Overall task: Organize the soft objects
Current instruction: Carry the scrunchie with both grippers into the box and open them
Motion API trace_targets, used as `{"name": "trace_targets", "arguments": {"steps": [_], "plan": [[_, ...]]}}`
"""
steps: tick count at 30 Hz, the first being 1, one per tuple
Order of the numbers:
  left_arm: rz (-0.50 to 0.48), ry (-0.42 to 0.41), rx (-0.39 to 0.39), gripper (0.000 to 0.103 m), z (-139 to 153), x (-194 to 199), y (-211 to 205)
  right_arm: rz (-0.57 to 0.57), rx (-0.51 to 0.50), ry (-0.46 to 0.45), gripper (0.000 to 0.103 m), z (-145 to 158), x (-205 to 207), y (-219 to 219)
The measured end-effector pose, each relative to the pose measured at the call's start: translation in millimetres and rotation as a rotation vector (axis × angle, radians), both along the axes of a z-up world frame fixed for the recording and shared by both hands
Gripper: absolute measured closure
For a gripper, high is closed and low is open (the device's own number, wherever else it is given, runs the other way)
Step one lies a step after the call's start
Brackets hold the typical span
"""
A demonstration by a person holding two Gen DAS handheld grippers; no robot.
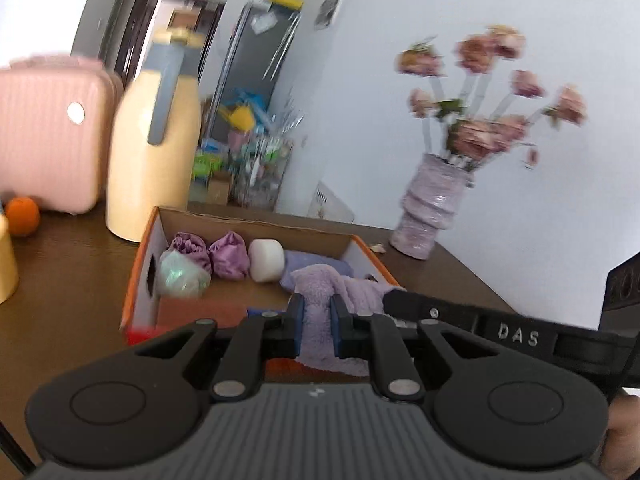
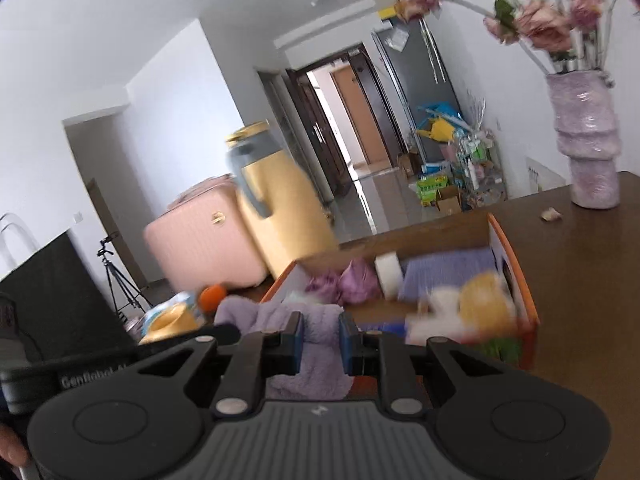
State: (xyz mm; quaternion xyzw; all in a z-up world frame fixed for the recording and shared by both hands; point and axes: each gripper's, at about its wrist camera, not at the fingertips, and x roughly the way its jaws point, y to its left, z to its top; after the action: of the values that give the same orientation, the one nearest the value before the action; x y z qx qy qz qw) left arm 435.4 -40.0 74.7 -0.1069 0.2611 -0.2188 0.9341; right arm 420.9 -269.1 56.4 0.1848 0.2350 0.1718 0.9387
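A fluffy lilac towel [image 1: 320,312] is pinched between both grippers at the near end of an open cardboard box [image 1: 256,220]. My left gripper [image 1: 318,320] is shut on one part of it. My right gripper [image 2: 322,340] is shut on another part of the towel [image 2: 320,344]. Inside the box lie two purple fabric bundles [image 1: 228,254], a pale green bundle [image 1: 182,276], a white roll [image 1: 266,260] and a folded lilac cloth [image 1: 316,264]. In the right wrist view a yellow and white plush toy [image 2: 476,308] rests at the box's near right corner.
A yellow thermos jug [image 1: 156,144] and a pink case [image 1: 48,132] stand behind the box on the brown table [image 1: 72,280]. An orange [image 1: 22,216] lies at the left. A lilac vase of pink flowers [image 1: 432,204] stands at the right.
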Motion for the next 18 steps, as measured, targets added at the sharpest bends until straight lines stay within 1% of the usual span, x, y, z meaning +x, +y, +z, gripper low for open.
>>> {"name": "trace_targets", "arguments": {"steps": [2,4,7,9,11,12,14,15,17,18], "plan": [[0.033,0.058,0.021,0.089,-3.1,50.0,-3.0,0.007,-0.005,0.056,0.085,2.1,52.9,-0.9],[0.054,0.107,0.055,0.089,-11.9,91.0,-5.3,0.016,-0.011,0.119,0.085,-2.2,101.6,1.4],[0.084,0.200,0.091,0.089,-37.1,142.5,-5.9,0.020,-0.016,0.227,0.085,-23.4,164.9,6.2],[0.096,0.245,0.118,0.088,-53.3,164.8,-5.9,0.023,-0.021,0.287,0.085,-40.9,192.2,10.2],[0.100,0.260,0.150,0.086,-64.3,177.5,-7.8,0.023,-0.054,0.317,0.085,-55.3,208.9,17.2],[0.111,0.263,0.165,0.086,-69.3,180.5,-8.6,0.025,-0.080,0.330,0.083,-61.0,214.1,21.2],[0.098,0.267,0.190,0.077,-77.1,180.0,-8.9,0.018,-0.120,0.342,0.079,-69.3,216.5,26.8],[0.090,0.270,0.190,0.065,-78.4,181.4,-9.8,0.003,-0.134,0.344,0.073,-71.6,216.8,28.0],[0.089,0.263,0.188,0.064,-81.2,178.8,-11.2,-0.009,-0.161,0.335,0.065,-71.1,217.1,31.2],[0.086,0.250,0.196,0.063,-81.0,176.7,-12.5,-0.019,-0.166,0.325,0.063,-68.4,215.7,32.0]]}}
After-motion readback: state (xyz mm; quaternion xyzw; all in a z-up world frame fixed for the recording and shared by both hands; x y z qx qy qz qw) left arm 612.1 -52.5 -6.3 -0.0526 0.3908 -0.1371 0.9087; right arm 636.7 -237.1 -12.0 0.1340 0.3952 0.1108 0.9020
